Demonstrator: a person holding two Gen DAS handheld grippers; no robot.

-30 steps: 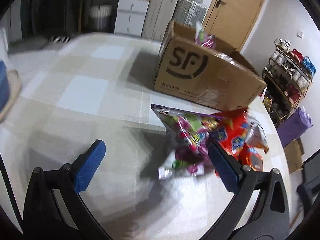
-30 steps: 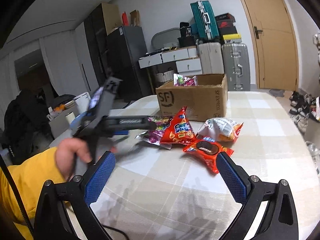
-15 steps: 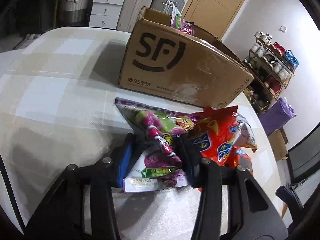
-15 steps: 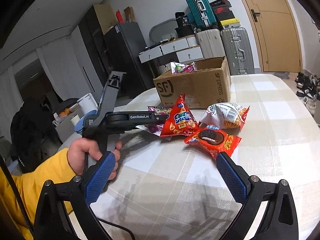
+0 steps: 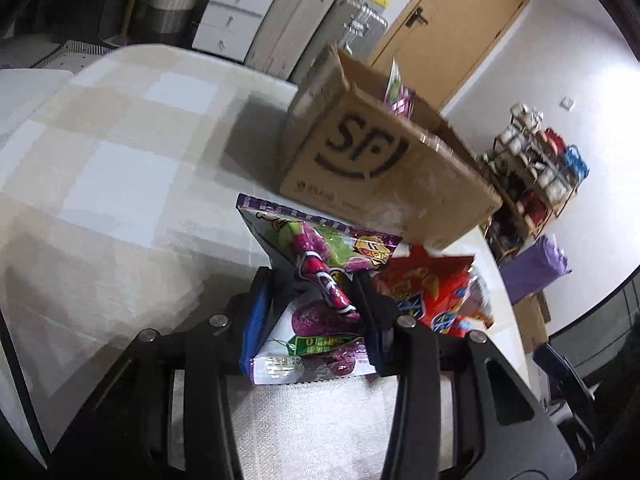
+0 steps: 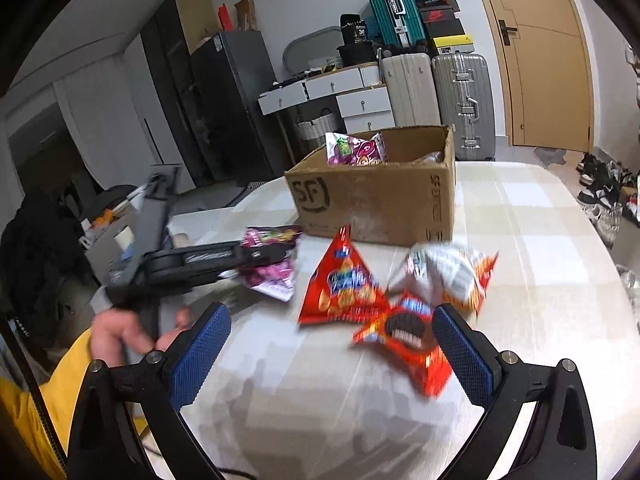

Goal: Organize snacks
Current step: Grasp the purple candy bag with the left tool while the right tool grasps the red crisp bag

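Note:
My left gripper (image 5: 316, 312) is shut on a purple and green snack bag (image 5: 320, 276) and holds it just above the table, in front of the SF cardboard box (image 5: 384, 176). In the right wrist view the left gripper (image 6: 276, 256) holds that purple bag (image 6: 272, 276) left of the box (image 6: 376, 196). My right gripper (image 6: 332, 348) is open and empty, near a red triangular chip bag (image 6: 344, 284), a red cookie bag (image 6: 408, 336) and a white and orange bag (image 6: 448, 272). A purple bag (image 6: 356, 150) stands inside the box.
The round table (image 6: 540, 240) has a checked cloth. Suitcases (image 6: 464, 100), drawers and a dark fridge (image 6: 228, 108) stand behind it. A shoe rack (image 5: 536, 172) is at the table's right side. The red chip bag (image 5: 428, 292) lies right of my left gripper.
My left gripper closed on the purple snack bag and has lifted it off the table. My right gripper has moved closer to the red bags and stays open.

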